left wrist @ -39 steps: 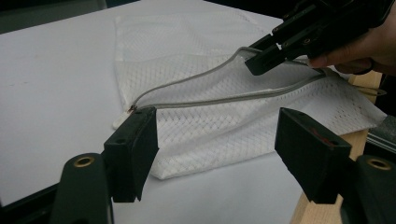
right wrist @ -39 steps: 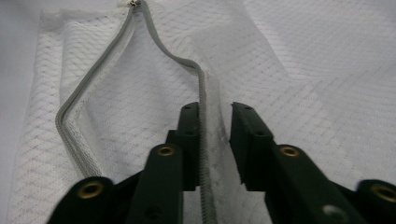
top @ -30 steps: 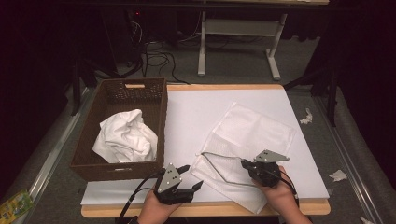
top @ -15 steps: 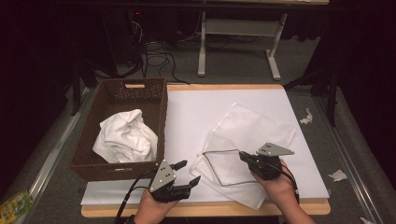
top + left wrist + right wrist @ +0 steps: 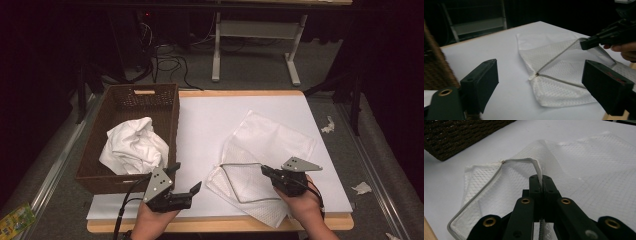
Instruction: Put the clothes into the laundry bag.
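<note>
A white mesh bag [image 5: 272, 137] with a grey zipper [image 5: 235, 189] lies on the right half of the white table top [image 5: 210, 125]. My right gripper [image 5: 264, 171] is shut on the zipper edge [image 5: 537, 170] and holds that edge lifted, so the bag's mouth [image 5: 499, 192] gapes. My left gripper [image 5: 186, 176] hovers near the table's front, just right of the basket. Its jaws have just been opening and stand wide apart with nothing between them. In the left gripper view the bag [image 5: 554, 82] lies ahead of my left gripper [image 5: 544, 68], with the right gripper [image 5: 599, 40] at the upper right.
A brown wicker basket [image 5: 172, 115] holding a crumpled white cloth [image 5: 132, 147] stands at the table's left. The wooden front edge [image 5: 220, 225] runs close under both hands. Behind the table are a metal frame [image 5: 217, 45] and cables [image 5: 165, 55]; paper scraps [image 5: 361, 188] lie right.
My left gripper has risen and drifted slightly left, and its jaws have spread wider. The right gripper has stayed put, still pinching the zipper edge.
</note>
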A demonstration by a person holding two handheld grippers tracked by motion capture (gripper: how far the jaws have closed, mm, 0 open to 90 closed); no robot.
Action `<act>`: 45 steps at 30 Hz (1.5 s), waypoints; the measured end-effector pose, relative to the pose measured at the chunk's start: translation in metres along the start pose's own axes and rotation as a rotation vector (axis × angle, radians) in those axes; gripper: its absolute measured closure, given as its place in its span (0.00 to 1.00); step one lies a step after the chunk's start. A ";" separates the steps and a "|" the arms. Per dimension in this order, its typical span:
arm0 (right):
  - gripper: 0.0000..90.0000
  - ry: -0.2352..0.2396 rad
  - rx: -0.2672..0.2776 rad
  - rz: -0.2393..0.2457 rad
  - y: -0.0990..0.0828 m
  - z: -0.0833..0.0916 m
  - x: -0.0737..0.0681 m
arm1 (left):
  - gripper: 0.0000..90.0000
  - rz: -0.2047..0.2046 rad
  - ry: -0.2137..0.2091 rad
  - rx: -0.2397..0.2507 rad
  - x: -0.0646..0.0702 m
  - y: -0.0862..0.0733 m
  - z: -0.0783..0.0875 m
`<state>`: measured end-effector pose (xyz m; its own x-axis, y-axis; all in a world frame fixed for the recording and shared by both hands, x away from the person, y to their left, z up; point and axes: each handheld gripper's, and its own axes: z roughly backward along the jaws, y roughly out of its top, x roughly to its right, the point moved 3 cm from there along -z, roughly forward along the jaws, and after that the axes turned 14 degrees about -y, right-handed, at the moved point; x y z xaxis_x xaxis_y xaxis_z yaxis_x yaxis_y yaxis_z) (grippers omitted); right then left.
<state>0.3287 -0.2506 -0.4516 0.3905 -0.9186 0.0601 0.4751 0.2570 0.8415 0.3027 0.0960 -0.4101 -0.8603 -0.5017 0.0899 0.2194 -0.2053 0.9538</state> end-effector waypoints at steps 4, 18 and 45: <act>0.99 0.005 0.001 0.010 0.000 -0.001 0.000 | 0.12 -0.021 0.055 0.014 -0.005 0.007 0.015; 0.99 0.011 0.001 0.019 -0.002 -0.001 0.001 | 0.04 0.019 0.271 0.045 -0.042 0.002 0.076; 0.99 0.018 -0.011 0.028 -0.002 -0.003 0.001 | 0.01 0.126 0.368 0.137 -0.071 -0.011 0.116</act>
<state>0.3307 -0.2515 -0.4549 0.4175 -0.9057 0.0739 0.4727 0.2860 0.8335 0.3076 0.2312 -0.3937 -0.6033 -0.7878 0.1238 0.2277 -0.0214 0.9735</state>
